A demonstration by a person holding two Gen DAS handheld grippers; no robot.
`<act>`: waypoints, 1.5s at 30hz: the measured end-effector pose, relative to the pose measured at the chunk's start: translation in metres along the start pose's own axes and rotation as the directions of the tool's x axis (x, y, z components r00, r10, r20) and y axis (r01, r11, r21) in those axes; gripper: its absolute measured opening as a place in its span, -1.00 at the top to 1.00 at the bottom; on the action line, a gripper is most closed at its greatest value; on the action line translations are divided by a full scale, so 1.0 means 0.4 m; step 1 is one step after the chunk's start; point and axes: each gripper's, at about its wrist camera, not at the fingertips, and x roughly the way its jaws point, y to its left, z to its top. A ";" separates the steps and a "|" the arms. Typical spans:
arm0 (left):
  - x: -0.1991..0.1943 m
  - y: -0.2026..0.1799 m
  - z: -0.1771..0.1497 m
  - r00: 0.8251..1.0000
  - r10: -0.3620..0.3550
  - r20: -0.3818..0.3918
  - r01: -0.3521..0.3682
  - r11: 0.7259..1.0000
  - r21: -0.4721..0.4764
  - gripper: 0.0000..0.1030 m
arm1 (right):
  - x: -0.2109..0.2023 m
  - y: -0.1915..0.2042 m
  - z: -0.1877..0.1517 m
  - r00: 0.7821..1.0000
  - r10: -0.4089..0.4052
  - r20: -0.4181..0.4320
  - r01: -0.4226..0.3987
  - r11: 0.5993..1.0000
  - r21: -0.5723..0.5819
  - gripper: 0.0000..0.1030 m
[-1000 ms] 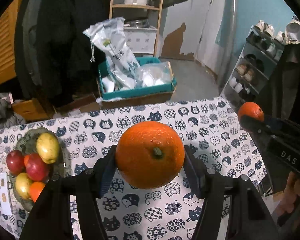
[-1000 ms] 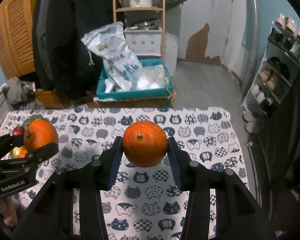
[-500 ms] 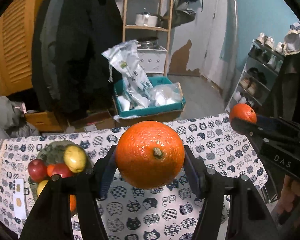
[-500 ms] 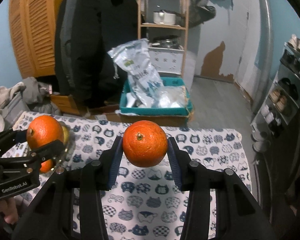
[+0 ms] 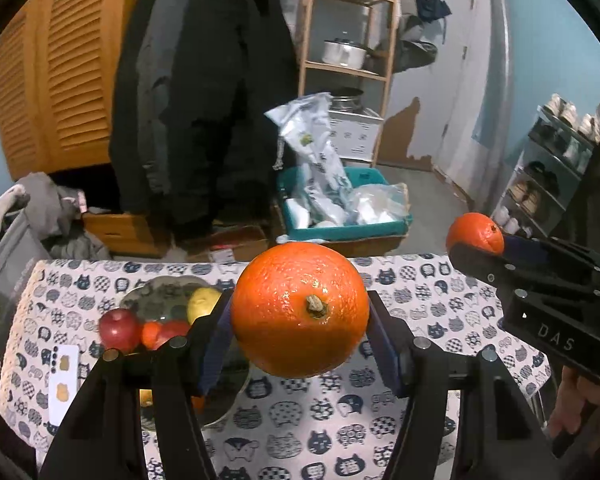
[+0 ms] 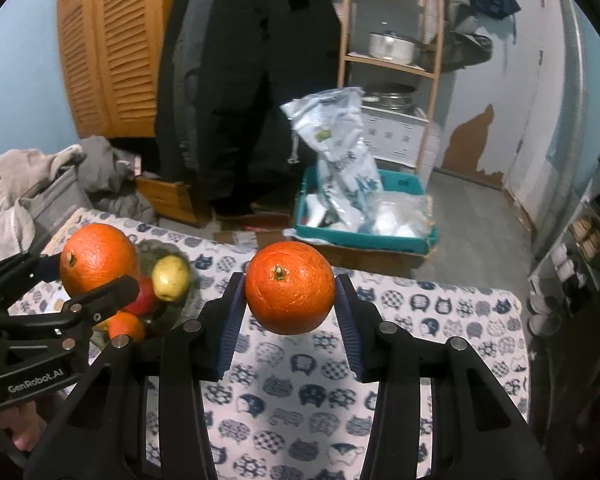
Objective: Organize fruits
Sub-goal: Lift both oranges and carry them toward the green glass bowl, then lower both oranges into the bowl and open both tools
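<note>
- The left hand-held gripper (image 5: 300,312) is squeezed tight on a big orange (image 5: 300,310). The big orange is round, shiny and bumpy, with a little brown stem stub facing the camera.
- The right hand-held gripper (image 6: 290,288) is squeezed tight on a smaller orange (image 6: 290,287) – round too, with a dimpled skin and a tiny stem on top.
- Both oranges are up in the air above the table (image 6: 440,320), not touching it.
- The fingers (image 6: 230,320) of each gripper are black hard plastic with ribbed blue pads pressing on the fruit from both sides.
- The table wears a soft white cloth covered in little cat faces (some dark, some checked, some spotty).
- On the left side of the table sits a round, grey-green bowl (image 5: 160,292). It holds a smooth red apple (image 5: 118,330), a yellow-green pear (image 6: 171,278) shaped like a lumpy egg, and a small orange fruit (image 6: 127,326).
- In the right wrist view the big orange hangs over the bowl's near-left side – well above the fruit in it.
- A flat white card (image 5: 63,376) lies on the cloth just beside the bowl.
- Behind the table, on the floor, stands a teal box (image 6: 380,240) stuffed with crinkly plastic bags.
</note>
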 end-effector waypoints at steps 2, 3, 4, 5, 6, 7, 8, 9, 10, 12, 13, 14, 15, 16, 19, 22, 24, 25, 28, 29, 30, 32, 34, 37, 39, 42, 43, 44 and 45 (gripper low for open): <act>-0.001 0.030 0.000 1.000 0.017 0.001 -0.017 1.000 -0.013 -0.24 | 0.016 0.029 0.011 1.000 0.017 -0.006 -0.017 1.000 -0.014 0.15; -0.003 0.042 -0.001 1.000 0.023 0.000 -0.023 1.000 -0.018 -0.24 | 0.023 0.042 0.015 1.000 0.025 -0.009 -0.025 0.999 -0.019 0.15; -0.002 0.056 -0.001 1.000 0.031 -0.001 -0.031 0.999 -0.026 -0.24 | 0.028 0.052 0.018 0.999 0.031 -0.011 -0.032 0.999 -0.023 0.15; -0.002 0.067 -0.003 0.999 0.037 -0.003 -0.037 0.999 -0.032 -0.24 | 0.035 0.063 0.022 0.999 0.039 -0.014 -0.039 0.999 -0.025 0.15; -0.002 0.083 -0.005 0.999 0.043 -0.005 -0.043 0.998 -0.043 -0.24 | 0.043 0.074 0.026 0.999 0.048 -0.018 -0.049 0.998 -0.027 0.15; -0.003 0.096 -0.007 0.999 0.047 -0.007 -0.048 0.998 -0.049 -0.24 | 0.053 0.089 0.032 0.998 0.060 -0.023 -0.061 0.998 -0.031 0.15; -0.002 0.109 -0.008 0.998 0.055 -0.009 -0.055 0.997 -0.056 -0.24 | 0.060 0.099 0.036 0.997 0.067 -0.026 -0.068 0.997 -0.033 0.15; 0.000 0.124 -0.009 0.998 0.063 -0.013 -0.064 0.996 -0.062 -0.24 | 0.066 0.108 0.039 0.997 0.072 -0.029 -0.073 0.997 -0.035 0.15; -0.001 0.136 -0.011 0.998 0.068 -0.015 -0.069 0.995 -0.067 -0.24 | 0.074 0.121 0.043 0.996 0.079 -0.033 -0.081 0.996 -0.039 0.15; 0.001 0.166 -0.015 0.997 0.080 -0.021 -0.082 0.993 -0.083 -0.24 | 0.088 0.145 0.050 0.995 0.093 -0.041 -0.095 0.994 -0.045 0.15; 0.002 0.180 -0.017 0.996 0.084 -0.025 -0.086 0.992 -0.092 -0.24 | 0.094 0.154 0.052 0.994 0.100 -0.045 -0.102 0.994 -0.046 0.15; 0.004 0.194 -0.020 0.996 0.087 -0.028 -0.089 0.991 -0.098 -0.24 | 0.101 0.163 0.055 0.993 0.106 -0.050 -0.108 0.993 -0.048 0.15; 0.008 0.210 -0.023 0.995 0.090 -0.033 -0.093 0.990 -0.105 -0.24 | 0.113 0.176 0.058 0.992 0.113 -0.058 -0.116 0.992 -0.050 0.15; 0.012 0.224 -0.026 0.995 0.094 -0.040 -0.098 0.989 -0.113 -0.24 | 0.120 0.184 0.060 0.991 0.119 -0.063 -0.122 0.991 -0.051 0.15; 0.027 0.268 -0.039 0.993 0.103 -0.063 -0.111 0.984 -0.141 -0.24 | 0.149 0.213 0.065 0.987 0.141 -0.083 -0.145 0.988 -0.056 0.15; 0.050 0.309 -0.056 0.989 0.112 -0.093 -0.126 0.979 -0.162 -0.24 | 0.176 0.239 0.069 0.983 0.154 -0.098 -0.161 0.985 -0.060 0.15; 0.066 0.331 -0.067 0.987 0.116 -0.112 -0.134 0.976 -0.169 -0.24 | 0.194 0.256 0.069 0.981 0.160 -0.110 -0.168 0.984 -0.063 0.15; 0.075 0.341 -0.073 0.985 0.119 -0.123 -0.139 0.975 -0.171 -0.24 | 0.206 0.265 0.070 0.979 0.164 -0.117 -0.172 0.983 -0.064 0.15; 0.102 0.369 -0.091 0.980 0.124 -0.155 -0.152 0.972 -0.179 -0.24 | 0.239 0.289 0.066 0.973 0.181 -0.143 -0.191 0.980 -0.060 0.15; 0.112 0.377 -0.098 0.978 0.123 -0.168 -0.153 0.972 -0.181 -0.24 | 0.252 0.296 0.064 0.970 0.189 -0.153 -0.200 0.978 -0.057 0.15; 0.123 0.385 -0.106 0.976 0.119 -0.181 -0.152 0.971 -0.183 -0.24 | 0.261 0.300 0.062 0.968 0.194 -0.161 -0.205 0.977 -0.055 0.15; 0.140 0.397 -0.118 0.973 0.118 -0.201 -0.157 0.969 -0.191 -0.25 | 0.290 0.314 0.054 0.961 0.204 -0.185 -0.216 0.975 -0.048 0.15; 0.164 0.409 -0.134 0.969 0.113 -0.222 -0.159 0.966 -0.205 -0.24 | 0.315 0.322 0.046 0.956 0.211 -0.206 -0.224 0.974 -0.042 0.15; 0.195 0.421 -0.152 0.962 0.107 -0.253 -0.163 0.963 -0.214 -0.24 | 0.348 0.333 0.030 0.946 0.220 -0.236 -0.235 0.971 -0.037 0.15; 0.212 0.426 -0.161 0.958 0.107 -0.266 -0.167 0.963 -0.213 -0.25 | 0.368 0.337 0.020 0.942 0.217 -0.258 -0.234 0.972 -0.038 0.15; 0.236 0.435 -0.173 0.952 0.104 -0.288 -0.171 0.961 -0.218 -0.25 | 0.395 0.341 0.003 0.935 0.209 -0.285 -0.228 0.973 -0.034 0.15; 0.242 0.437 -0.176 0.951 0.100 -0.293 -0.169 0.960 -0.223 -0.25 | 0.404 0.341 -0.003 0.933 0.209 -0.294 -0.228 0.973 -0.031 0.15; 0.249 0.439 -0.178 0.950 0.094 -0.298 -0.166 0.960 -0.226 -0.25 | 0.412 0.341 -0.007 0.931 0.209 -0.300 -0.228 0.973 -0.028 0.15; 0.256 0.440 -0.181 0.948 0.091 -0.305 -0.165 0.960 -0.228 -0.25 | 0.418 0.340 -0.011 0.929 0.209 -0.305 -0.228 0.973 -0.026 0.15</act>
